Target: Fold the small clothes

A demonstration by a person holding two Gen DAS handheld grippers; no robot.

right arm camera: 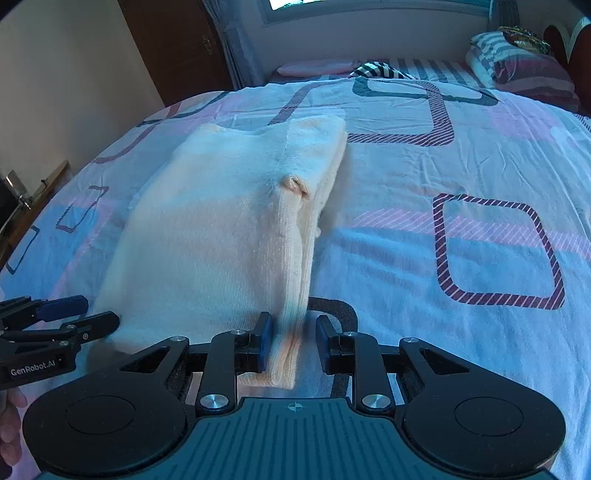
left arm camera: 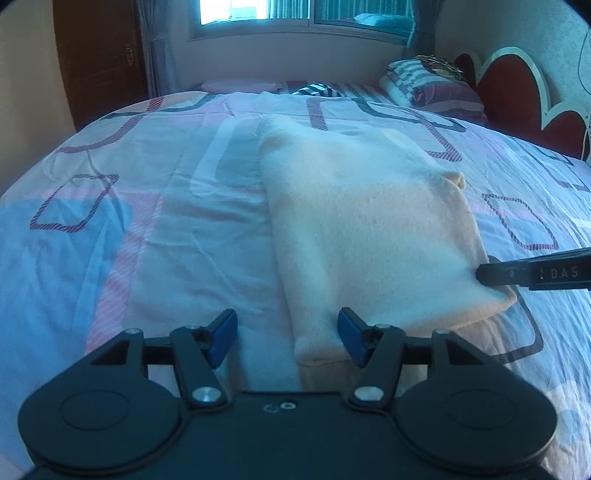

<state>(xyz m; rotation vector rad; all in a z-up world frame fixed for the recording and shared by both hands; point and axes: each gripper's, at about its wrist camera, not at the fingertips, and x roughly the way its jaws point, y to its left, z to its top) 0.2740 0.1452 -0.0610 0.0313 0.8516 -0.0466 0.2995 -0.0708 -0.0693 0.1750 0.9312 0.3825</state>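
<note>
A cream knitted garment (left arm camera: 362, 221) lies folded into a long rectangle on the bed; it also shows in the right wrist view (right arm camera: 221, 229). My left gripper (left arm camera: 288, 338) is open at the garment's near left corner, its right blue pad over the cloth edge. My right gripper (right arm camera: 291, 341) is open, its jaws either side of the garment's near right folded edge. The right gripper's finger shows at the right edge of the left wrist view (left arm camera: 532, 275), touching the cloth. The left gripper appears at the left of the right wrist view (right arm camera: 59, 321).
The bed carries a pale sheet (left arm camera: 166, 221) with pink, blue and striped diamond shapes. Folded bedding and pillows (left arm camera: 432, 88) are stacked at the far right by a red headboard (left arm camera: 517, 92). A window (left arm camera: 306, 14) and a brown door (left arm camera: 99, 62) are beyond.
</note>
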